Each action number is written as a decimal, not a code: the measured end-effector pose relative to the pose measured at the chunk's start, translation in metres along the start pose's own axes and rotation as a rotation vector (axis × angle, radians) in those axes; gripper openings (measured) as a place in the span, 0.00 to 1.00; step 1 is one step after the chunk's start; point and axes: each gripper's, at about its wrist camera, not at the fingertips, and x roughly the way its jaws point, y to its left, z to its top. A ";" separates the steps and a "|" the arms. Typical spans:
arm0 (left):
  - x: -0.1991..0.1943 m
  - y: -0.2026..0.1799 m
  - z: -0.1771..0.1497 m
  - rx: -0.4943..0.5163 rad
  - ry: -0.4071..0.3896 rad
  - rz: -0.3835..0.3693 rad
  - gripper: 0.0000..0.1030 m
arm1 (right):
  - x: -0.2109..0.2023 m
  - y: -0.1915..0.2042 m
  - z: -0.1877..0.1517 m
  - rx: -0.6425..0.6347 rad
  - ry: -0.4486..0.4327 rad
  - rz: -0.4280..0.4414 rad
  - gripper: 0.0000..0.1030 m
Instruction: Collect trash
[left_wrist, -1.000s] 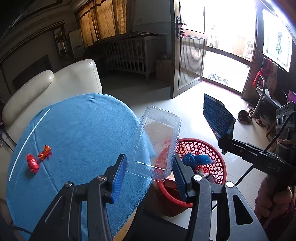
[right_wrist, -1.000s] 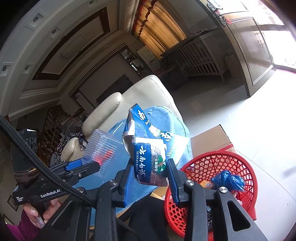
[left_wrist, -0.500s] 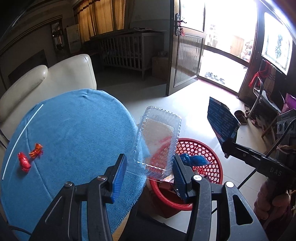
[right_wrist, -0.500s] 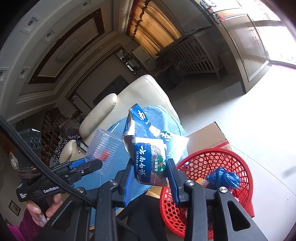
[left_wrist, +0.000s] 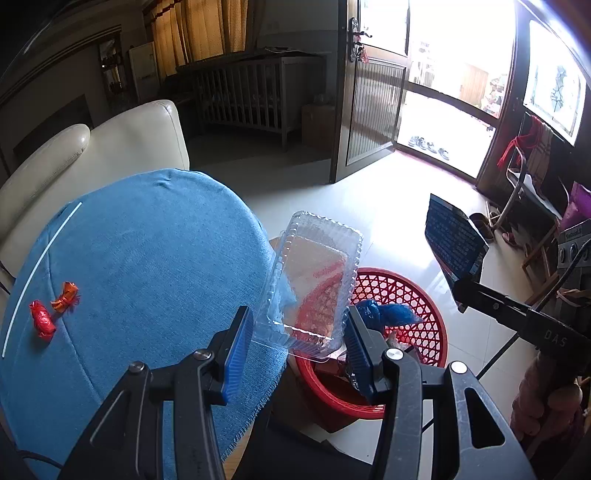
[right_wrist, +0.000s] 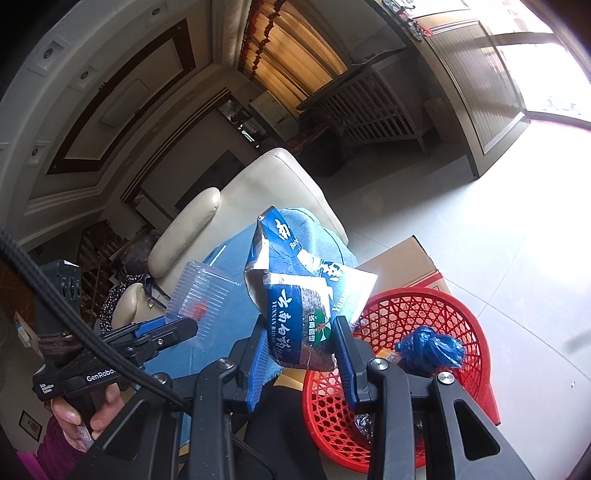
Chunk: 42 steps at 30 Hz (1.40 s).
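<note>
My left tongs (left_wrist: 295, 343) are pinching a clear plastic clamshell tray (left_wrist: 314, 280) by its lower end, tilted up, past the tabletop (left_wrist: 147, 266) edge and over the near rim of the red basket (left_wrist: 402, 295). Right tongs (right_wrist: 299, 343) are clamped on a crumpled blue foil packet (right_wrist: 299, 295), hanging just left of the basket (not quite above the opening, as far as I can tell). Basket already has a blue wad (right_wrist: 428, 349) and some other bits in it, so part of the job is done. Still left, imo: drop both held pieces in, then go back for the two red candy wrappers (left_wrist: 53, 310) and the thin white straw (left_wrist: 40, 269) lying on the blue cloth.
</note>
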 end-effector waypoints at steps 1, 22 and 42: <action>0.001 -0.001 0.000 0.001 0.003 0.001 0.50 | 0.000 0.000 -0.001 0.001 0.001 0.000 0.35; 0.025 -0.025 -0.005 0.081 0.017 0.011 0.50 | 0.019 -0.025 -0.014 0.056 0.078 -0.067 0.35; 0.047 -0.052 -0.002 0.156 0.040 0.034 0.52 | 0.026 -0.059 -0.016 0.158 0.083 -0.097 0.37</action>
